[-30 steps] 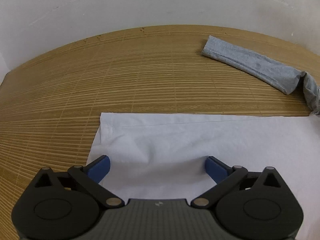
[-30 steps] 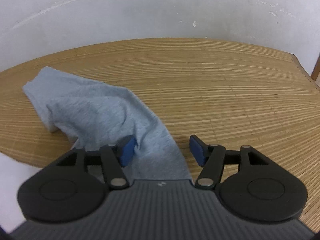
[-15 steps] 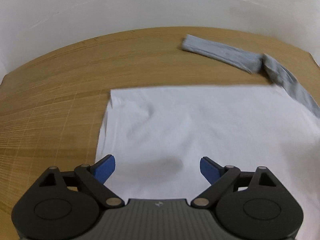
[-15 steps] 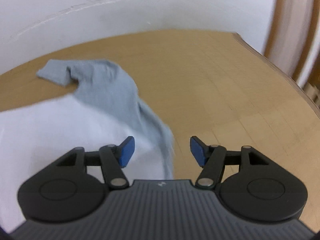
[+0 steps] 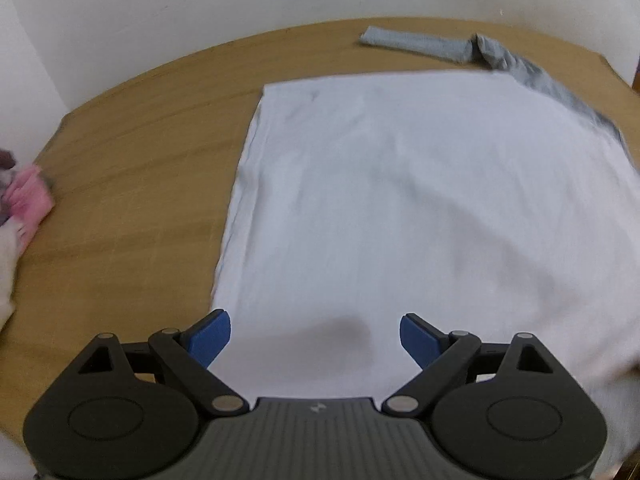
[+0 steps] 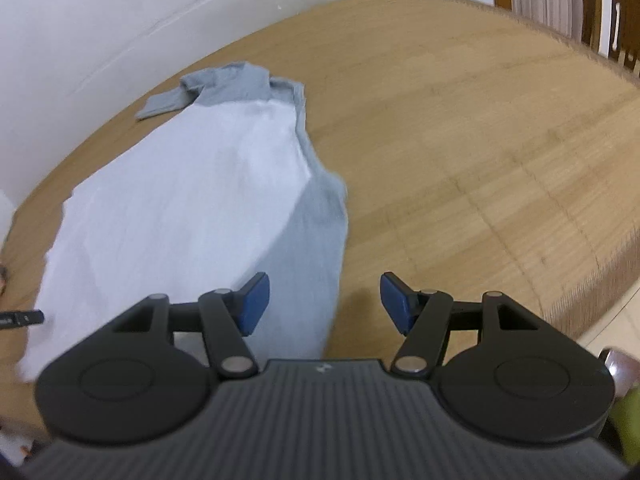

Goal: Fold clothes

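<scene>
A white shirt body (image 5: 400, 208) with grey sleeves (image 5: 420, 45) lies flat on the bamboo mat. My left gripper (image 5: 315, 338) is open and empty, raised above the shirt's near left edge. In the right wrist view the same shirt (image 6: 180, 200) runs away to the far left, with a grey sleeve (image 6: 316, 236) along its right side. My right gripper (image 6: 325, 304) is open and empty above that sleeve's near end. The far sleeve (image 6: 192, 92) is bunched near the wall.
The bamboo-covered table (image 5: 132, 152) reaches a white wall at the back. A pink and white cloth pile (image 5: 20, 208) lies at the left edge. A wooden chair (image 6: 600, 4) stands past the table's right edge (image 6: 600, 280). The other gripper's tip (image 6: 22, 318) shows at the left.
Both grippers have risen and pulled back from the shirt, so much more of it shows. The right gripper has turned left, away from the sleeve it was over.
</scene>
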A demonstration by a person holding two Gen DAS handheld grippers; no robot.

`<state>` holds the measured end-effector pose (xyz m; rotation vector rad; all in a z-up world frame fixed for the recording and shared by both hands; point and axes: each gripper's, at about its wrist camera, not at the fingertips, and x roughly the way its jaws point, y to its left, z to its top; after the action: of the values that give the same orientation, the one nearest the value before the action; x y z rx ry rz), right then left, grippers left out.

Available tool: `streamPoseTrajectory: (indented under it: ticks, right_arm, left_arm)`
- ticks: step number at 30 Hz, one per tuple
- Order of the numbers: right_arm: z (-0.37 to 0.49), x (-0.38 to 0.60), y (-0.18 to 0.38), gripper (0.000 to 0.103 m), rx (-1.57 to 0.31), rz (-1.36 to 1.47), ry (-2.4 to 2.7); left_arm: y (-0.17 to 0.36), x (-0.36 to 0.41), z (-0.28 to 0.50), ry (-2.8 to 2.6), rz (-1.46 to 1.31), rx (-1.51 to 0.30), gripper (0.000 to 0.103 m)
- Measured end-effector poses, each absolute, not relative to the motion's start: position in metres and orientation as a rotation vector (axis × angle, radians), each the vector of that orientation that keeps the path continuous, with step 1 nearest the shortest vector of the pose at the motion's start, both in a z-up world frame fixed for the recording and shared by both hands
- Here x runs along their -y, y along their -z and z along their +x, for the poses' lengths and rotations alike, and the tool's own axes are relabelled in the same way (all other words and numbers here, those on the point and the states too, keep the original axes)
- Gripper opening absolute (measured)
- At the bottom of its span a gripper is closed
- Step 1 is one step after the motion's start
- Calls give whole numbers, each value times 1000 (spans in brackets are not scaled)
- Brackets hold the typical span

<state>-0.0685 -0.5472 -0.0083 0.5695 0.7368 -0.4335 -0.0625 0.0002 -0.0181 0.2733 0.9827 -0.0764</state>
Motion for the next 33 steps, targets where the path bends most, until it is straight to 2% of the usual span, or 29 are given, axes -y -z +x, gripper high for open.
streamPoseTrajectory:
  ticks: [9,17,33]
  right_arm:
    - [-105,523,22,64,-728,673,247]
    - [-102,499,22,66,-773,677,168]
    - [-92,470,19,65,-792,623,289]
  left_arm:
    - [20,-32,-133,-41,375,-972,94]
    - [29,-66,-133,-7,311,-963,92]
    - [47,-67,-115,206,299,-930,89]
